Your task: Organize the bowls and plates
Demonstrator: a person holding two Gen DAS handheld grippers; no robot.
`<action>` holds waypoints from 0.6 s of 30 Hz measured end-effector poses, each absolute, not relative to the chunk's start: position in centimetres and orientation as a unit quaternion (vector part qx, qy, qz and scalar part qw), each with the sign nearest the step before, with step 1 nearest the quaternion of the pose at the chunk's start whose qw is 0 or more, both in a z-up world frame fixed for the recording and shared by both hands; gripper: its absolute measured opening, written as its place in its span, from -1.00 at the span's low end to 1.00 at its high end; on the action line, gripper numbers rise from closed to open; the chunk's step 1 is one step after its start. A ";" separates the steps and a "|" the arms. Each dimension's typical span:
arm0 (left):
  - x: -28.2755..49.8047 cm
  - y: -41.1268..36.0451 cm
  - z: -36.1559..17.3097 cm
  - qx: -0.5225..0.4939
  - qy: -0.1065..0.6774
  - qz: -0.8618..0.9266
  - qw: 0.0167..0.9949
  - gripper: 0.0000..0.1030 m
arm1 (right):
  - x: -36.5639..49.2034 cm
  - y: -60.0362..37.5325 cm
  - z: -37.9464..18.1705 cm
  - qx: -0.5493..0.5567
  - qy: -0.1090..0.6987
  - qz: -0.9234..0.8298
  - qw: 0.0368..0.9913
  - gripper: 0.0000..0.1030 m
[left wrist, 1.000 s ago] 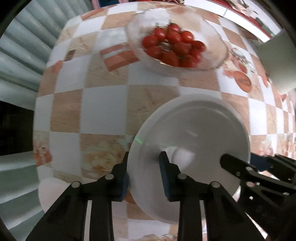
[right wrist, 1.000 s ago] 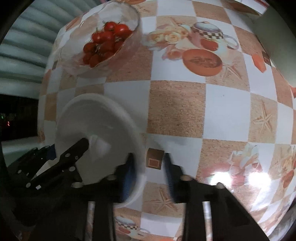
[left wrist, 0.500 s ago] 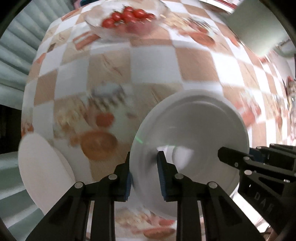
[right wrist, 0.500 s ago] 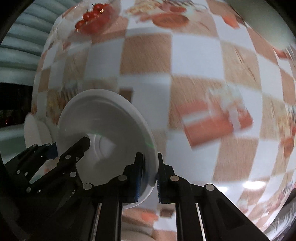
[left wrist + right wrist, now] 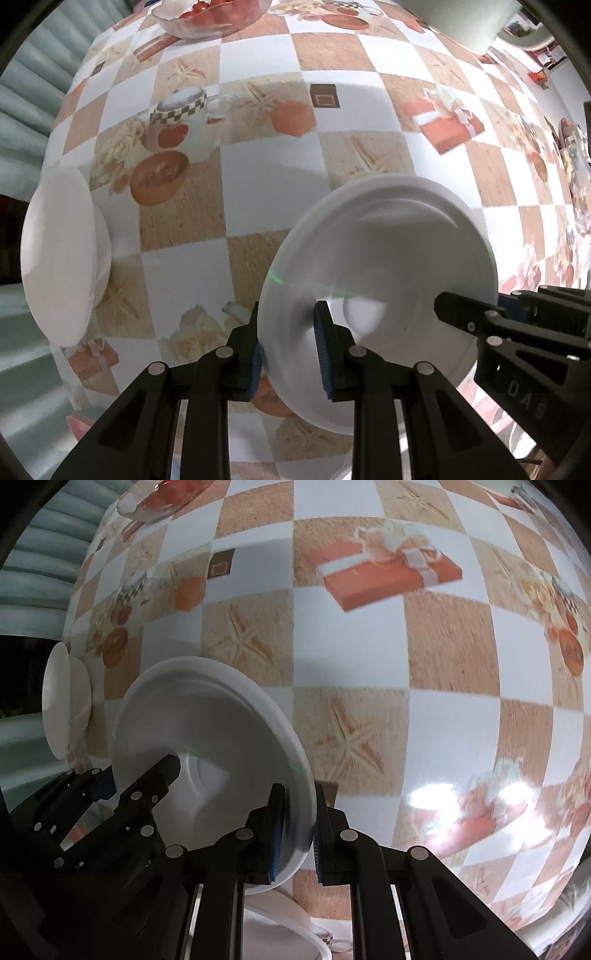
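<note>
Both grippers hold one white bowl (image 5: 384, 266) above the checkered tablecloth (image 5: 258, 184). My left gripper (image 5: 288, 328) is shut on the bowl's left rim. My right gripper (image 5: 299, 812) is shut on the opposite rim of the same bowl (image 5: 207, 746); its fingers (image 5: 465, 314) show at the right of the left wrist view. A second white bowl (image 5: 59, 251) stands at the table's left edge and also shows in the right wrist view (image 5: 62, 705). Another white dish (image 5: 280, 930) lies below the held bowl, partly hidden.
A glass bowl of cherry tomatoes (image 5: 210, 14) stands at the far end of the table, also in the right wrist view (image 5: 162, 498). A pale green chair back (image 5: 450, 18) is at the far right. Ribbed blue-grey fabric (image 5: 22, 110) lies beyond the table's left edge.
Both grippers have carried the bowl back toward the near end of the table; the tomato bowl is now farther away. The second white bowl has come into view at left. The right gripper closed on the rim.
</note>
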State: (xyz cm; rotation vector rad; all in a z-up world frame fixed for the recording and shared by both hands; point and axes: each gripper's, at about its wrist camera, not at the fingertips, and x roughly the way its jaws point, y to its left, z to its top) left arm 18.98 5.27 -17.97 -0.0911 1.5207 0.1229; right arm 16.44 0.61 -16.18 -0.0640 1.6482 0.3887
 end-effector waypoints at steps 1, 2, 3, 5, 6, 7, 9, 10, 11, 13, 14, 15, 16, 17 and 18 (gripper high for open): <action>18.9 5.2 -17.9 -0.041 0.687 0.057 0.723 -0.47 | 15.7 0.1 -16.2 -0.027 0.729 0.170 0.663 -0.71; 18.9 5.3 -17.9 -0.043 0.688 0.060 0.722 -0.47 | 15.5 -0.1 -16.1 -0.027 0.729 0.167 0.663 -0.71; 18.7 4.8 -17.7 -0.046 0.689 0.062 0.721 -0.47 | 15.6 -0.4 -16.0 -0.027 0.730 0.166 0.663 -0.71; 18.5 4.5 -17.5 -0.046 0.685 0.064 0.725 -0.47 | 15.6 -0.9 -15.9 -0.027 0.727 0.167 0.665 -0.71; 18.1 3.9 -17.1 -0.045 0.683 0.065 0.726 -0.47 | 15.5 -0.5 -15.7 -0.028 0.725 0.168 0.667 -0.71; 18.1 3.9 -16.6 -0.044 0.679 0.066 0.730 -0.47 | 15.4 -0.6 -15.3 -0.029 0.723 0.169 0.669 -0.71; 17.9 3.9 -15.6 -0.041 0.673 0.068 0.735 -0.47 | 15.2 -0.6 -14.2 -0.029 0.718 0.170 0.675 -0.71; 17.6 3.5 -14.9 -0.041 0.670 0.070 0.738 -0.47 | 15.1 -0.7 -13.6 -0.028 0.715 0.171 0.677 -0.70; 17.2 3.1 -14.3 -0.040 0.666 0.072 0.741 -0.47 | 15.0 -0.9 -13.0 -0.029 0.713 0.172 0.679 -0.70; 17.1 3.1 -12.9 -0.038 0.657 0.075 0.749 -0.47 | 15.4 -0.6 -12.0 -0.028 0.708 0.173 0.684 -0.69; 17.3 2.9 -11.9 -0.038 0.655 0.074 0.751 -0.47 | 15.3 -0.6 -11.3 -0.028 0.705 0.174 0.687 -0.69; 17.2 2.9 -11.0 -0.038 0.651 0.074 0.754 -0.47 | 15.5 -0.8 -10.7 -0.027 0.703 0.175 0.689 -0.69; 17.0 2.9 -10.2 -0.039 0.648 0.072 0.757 -0.47 | 15.1 -1.0 -10.0 -0.025 0.701 0.175 0.691 -0.69; 16.9 2.7 -9.8 -0.039 0.645 0.070 0.760 -0.47 | 14.8 -1.2 -9.5 -0.024 0.700 0.175 0.692 -0.69; 16.7 2.5 -9.1 -0.040 0.642 0.068 0.762 -0.47 | 15.6 -2.0 -8.6 -0.023 0.698 0.175 0.694 -0.69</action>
